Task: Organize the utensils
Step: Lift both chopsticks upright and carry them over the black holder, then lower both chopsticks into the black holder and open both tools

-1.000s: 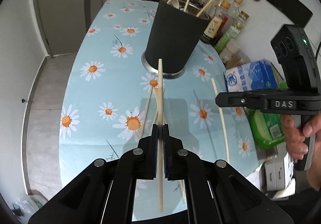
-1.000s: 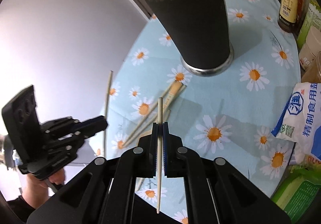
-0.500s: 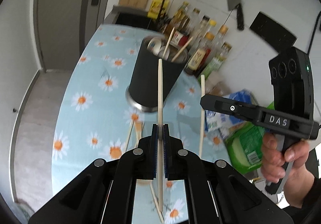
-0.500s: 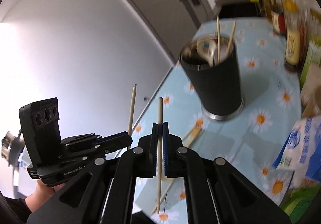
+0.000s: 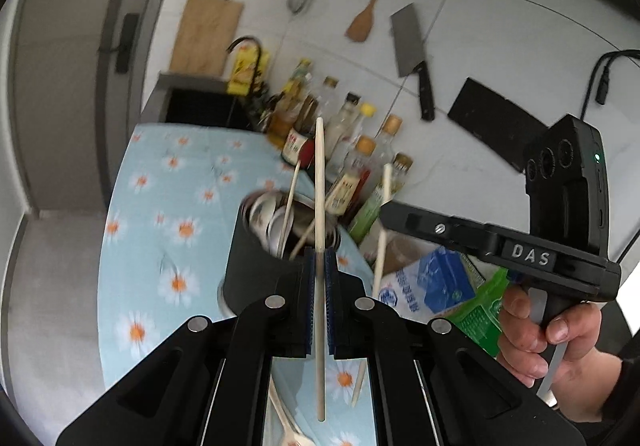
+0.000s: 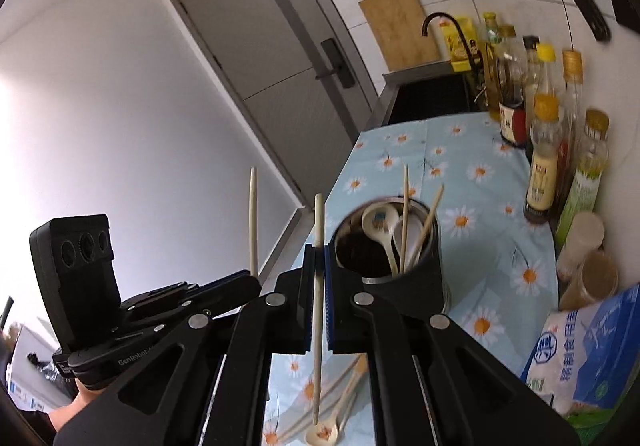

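A black utensil cup [image 5: 256, 266] [image 6: 404, 278] stands on the daisy tablecloth [image 5: 160, 230] and holds white spoons and chopsticks. My left gripper [image 5: 319, 258] is shut on a pale chopstick [image 5: 319, 186], held upright just before the cup. My right gripper [image 6: 319, 254] is shut on another chopstick [image 6: 319, 222], upright, left of the cup. The right gripper also shows in the left wrist view [image 5: 384, 212], the left gripper in the right wrist view [image 6: 252, 280]. A spoon [image 6: 324, 434] and more chopsticks [image 6: 340, 382] lie on the cloth below.
Sauce bottles [image 5: 352, 150] [image 6: 548, 150] line the wall side of the counter. A blue and white salt bag [image 6: 588, 354] and a green packet [image 5: 476, 314] lie at the right. A sink [image 6: 428, 98] is behind; a cleaver [image 5: 412, 54] hangs on the wall.
Both grippers have risen from the table, each with its chopstick, tilted up and moved closer to the cup. The cup's open top now shows in both views.
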Available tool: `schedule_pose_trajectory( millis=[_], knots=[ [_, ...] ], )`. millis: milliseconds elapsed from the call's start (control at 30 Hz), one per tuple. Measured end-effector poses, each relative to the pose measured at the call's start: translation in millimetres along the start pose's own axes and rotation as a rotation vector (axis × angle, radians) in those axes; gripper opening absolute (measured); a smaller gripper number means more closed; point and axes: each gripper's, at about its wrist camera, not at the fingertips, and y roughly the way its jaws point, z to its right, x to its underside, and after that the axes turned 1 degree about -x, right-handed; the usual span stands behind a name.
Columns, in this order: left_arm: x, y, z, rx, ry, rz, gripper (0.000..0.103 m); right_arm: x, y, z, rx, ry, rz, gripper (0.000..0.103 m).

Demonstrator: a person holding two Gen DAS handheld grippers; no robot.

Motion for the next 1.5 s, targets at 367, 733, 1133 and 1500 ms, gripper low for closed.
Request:
schedule_pose_trajectory(
  millis=[367,733,1133,1500],
  knots=[
    [-50,3,-14,0.083,0.039,0.171,0.004,-39,-2,-13,0.127,-0.006,0.142,0.005],
    [-67,12,-31,0.054,0.012,0.354,0.004,-75,-25,-2,0.196,-0.022,0.334,0.005],
    [-60,54,-40,0.018,-0.01,0.372,0.004,-78,5,35,0.219,0.005,0.353,0.005],
    [-45,80,-48,0.057,-0.008,0.276,0.004,-67,35,46,0.204,0.002,0.316,0.005]
  ],
)
